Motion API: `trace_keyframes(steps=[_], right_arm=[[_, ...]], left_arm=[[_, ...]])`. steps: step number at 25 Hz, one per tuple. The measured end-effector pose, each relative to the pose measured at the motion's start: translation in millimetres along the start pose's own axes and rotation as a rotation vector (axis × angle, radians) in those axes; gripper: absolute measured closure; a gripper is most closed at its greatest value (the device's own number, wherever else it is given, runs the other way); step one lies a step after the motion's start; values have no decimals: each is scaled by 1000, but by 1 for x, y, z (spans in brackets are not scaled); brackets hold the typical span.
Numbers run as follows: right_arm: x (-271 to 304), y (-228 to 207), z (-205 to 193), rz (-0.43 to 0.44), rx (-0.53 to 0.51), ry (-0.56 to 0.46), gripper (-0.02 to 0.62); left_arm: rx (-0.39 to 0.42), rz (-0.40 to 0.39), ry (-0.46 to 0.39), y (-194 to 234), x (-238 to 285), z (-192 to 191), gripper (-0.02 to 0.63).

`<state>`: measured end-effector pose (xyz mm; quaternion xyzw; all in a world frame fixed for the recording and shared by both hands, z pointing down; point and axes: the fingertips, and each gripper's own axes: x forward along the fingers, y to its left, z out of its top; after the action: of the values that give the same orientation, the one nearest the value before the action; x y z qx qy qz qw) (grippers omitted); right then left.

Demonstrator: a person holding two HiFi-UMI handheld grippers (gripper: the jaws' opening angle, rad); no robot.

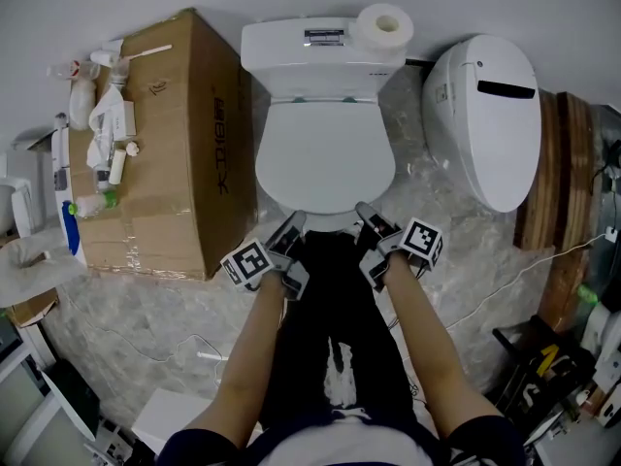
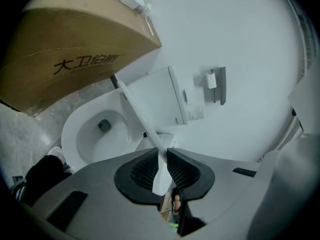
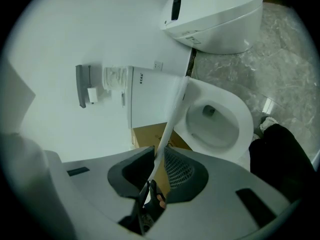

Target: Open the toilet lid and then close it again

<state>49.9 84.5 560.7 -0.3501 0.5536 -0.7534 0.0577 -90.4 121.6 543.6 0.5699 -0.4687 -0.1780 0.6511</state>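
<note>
Left gripper [image 1: 294, 223] pinches toilet lid [image 1: 325, 158] front edge; right gripper [image 1: 369, 214] likewise.

A brown cardboard box [image 1: 165, 153] stands on the grey marbled floor [image 1: 136, 309], with white spray bottles [image 1: 105, 115] and small tubes lying on its top. A toilet paper roll [image 1: 381, 27] stands upright near the wall. Well to its right is a second white toilet [image 1: 487, 115], closed, with wooden boards [image 1: 558, 173] just beside it. A thin white cable [image 1: 505, 282] trails across the floor.
</note>
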Motion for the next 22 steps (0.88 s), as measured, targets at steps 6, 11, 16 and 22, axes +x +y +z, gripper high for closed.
trace_keyframes(steps=[6,11,16,22], right_arm=[[-1,-23,-12,-36,19,21,541],[-1,-40,-19,-60,21,47,541],[-1,-64,-27,-101,40,75,542],[1,-92,-35,-147,37,102,543]], left_arm=[[50,85,26,26,-8,-11,558],[-3,114,31,41,-11,-25,569],[19,178,35,57,-16,-35,601],[42,198,34,68,-14,-42,603]])
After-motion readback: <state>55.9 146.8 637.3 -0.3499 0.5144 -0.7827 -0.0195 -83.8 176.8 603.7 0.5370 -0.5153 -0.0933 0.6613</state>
